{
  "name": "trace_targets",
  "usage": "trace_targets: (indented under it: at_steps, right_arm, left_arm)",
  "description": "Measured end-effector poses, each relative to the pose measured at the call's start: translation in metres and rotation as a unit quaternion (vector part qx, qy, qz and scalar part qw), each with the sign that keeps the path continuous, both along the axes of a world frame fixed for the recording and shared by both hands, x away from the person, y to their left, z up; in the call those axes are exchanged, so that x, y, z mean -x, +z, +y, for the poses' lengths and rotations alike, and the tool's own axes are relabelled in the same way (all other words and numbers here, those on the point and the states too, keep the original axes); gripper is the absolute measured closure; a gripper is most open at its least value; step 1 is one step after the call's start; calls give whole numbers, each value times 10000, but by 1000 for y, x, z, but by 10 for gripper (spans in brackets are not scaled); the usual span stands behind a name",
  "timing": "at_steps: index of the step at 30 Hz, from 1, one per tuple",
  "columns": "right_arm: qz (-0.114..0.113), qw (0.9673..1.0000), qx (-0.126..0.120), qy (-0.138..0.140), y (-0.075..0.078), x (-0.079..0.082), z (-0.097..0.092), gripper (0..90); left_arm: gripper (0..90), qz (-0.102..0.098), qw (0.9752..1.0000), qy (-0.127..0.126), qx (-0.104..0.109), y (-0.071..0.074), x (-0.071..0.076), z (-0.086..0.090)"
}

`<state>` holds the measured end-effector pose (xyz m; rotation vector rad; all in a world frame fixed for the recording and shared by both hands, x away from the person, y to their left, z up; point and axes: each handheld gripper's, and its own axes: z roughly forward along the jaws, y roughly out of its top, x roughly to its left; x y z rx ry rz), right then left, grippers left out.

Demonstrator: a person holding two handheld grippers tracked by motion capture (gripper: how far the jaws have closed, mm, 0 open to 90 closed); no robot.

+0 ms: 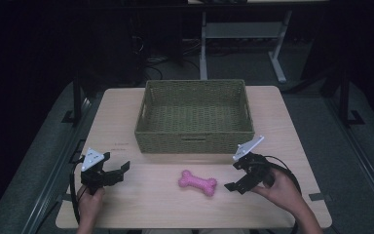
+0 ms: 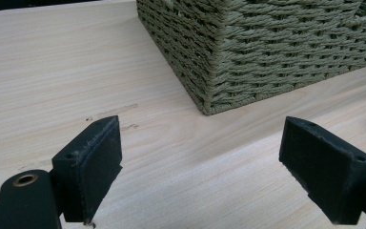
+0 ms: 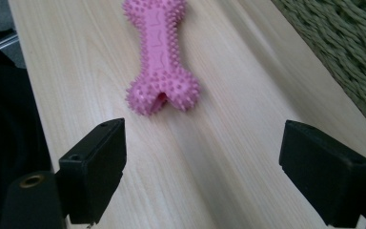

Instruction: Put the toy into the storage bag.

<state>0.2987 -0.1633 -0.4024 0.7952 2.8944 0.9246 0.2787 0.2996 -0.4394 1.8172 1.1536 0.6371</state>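
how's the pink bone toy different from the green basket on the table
The pink bone toy is solid, covered in small spikes and lies flat near the table's front edge; the green woven basket is an open, empty box of twisted cord standing farther back. The toy is much smaller than the basket and lies at a slant, while the basket sits square to the table. Both rest on the wood, apart from each other, and neither gripper touches them.

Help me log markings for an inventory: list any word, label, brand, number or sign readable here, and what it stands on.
None can be read: the pink bone toy, the woven basket, the table and both grippers carry no legible text.
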Motion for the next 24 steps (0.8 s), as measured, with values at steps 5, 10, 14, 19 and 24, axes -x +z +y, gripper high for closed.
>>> trace_targets:
  at_steps: [5,10,14,19,24]
  right_arm:
    - [-7,9998,91,154,1,-2,12,157]
    - [7,9992,147,364,4,-5,25,160]
    - [-28,9985,115,532,7,-6,34,160]
    - [17,9976,180,669,6,-9,46,160]
    - [33,9970,248,727,3,-11,54,161]
  left_arm:
    - [139,9,10000,-2,7,0,0,0]
    - [139,-10,10000,10,22,0,0,1]
    - [138,-9,10000,33,73,0,0,3]
    - [139,-28,10000,42,79,1,0,3]
    - [139,-17,10000,56,80,1,0,4]
